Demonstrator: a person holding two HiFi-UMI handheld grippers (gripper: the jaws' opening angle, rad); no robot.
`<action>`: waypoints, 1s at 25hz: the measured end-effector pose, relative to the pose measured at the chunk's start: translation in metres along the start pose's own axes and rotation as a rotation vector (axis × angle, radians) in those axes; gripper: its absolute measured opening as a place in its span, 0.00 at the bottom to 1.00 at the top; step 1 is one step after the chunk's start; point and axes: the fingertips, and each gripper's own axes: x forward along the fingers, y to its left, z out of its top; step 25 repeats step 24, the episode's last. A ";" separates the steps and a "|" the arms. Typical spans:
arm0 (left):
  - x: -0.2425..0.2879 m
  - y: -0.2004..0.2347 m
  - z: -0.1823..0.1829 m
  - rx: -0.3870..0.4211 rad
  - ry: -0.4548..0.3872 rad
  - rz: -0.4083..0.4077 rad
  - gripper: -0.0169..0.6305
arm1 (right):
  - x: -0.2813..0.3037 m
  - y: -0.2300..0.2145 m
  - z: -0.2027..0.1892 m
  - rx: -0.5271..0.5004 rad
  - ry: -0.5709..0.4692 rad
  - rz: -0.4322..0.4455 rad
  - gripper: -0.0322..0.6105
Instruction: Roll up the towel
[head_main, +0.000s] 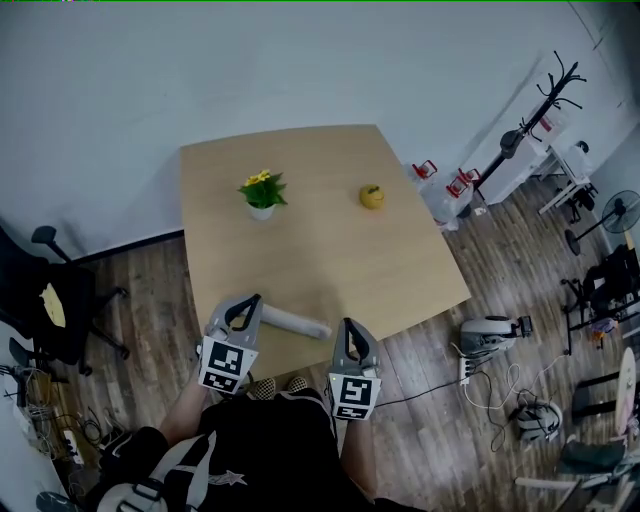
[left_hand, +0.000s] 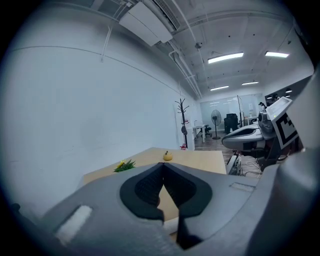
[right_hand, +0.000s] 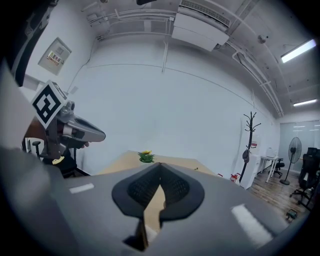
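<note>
Towel (head_main: 296, 322), rolled into a cylinder, lies at lower centre of the head view, near the desk's (head_main: 330, 250) front edge, between the left gripper (head_main: 250, 302) and the right gripper (head_main: 347, 326). Both grippers are closed tight and empty. A potted plant (head_main: 262, 192) and a small yellow object (head_main: 372, 196) stand further up the desk.

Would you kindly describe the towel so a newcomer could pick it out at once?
Find the light wooden table by the white wall. Near its closest edge lies the towel, a pale grey roll lying on its side, unlike the upright potted plant and the small yellow object further back.
</note>
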 end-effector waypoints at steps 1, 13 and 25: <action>0.000 0.000 0.001 -0.001 -0.002 -0.002 0.04 | -0.001 0.000 -0.001 0.004 0.003 -0.001 0.06; -0.004 0.003 0.006 0.000 -0.028 -0.009 0.04 | -0.002 0.007 0.006 -0.019 -0.004 -0.012 0.06; -0.003 0.000 0.008 0.001 -0.038 -0.020 0.04 | 0.001 0.010 0.014 -0.027 -0.010 -0.009 0.06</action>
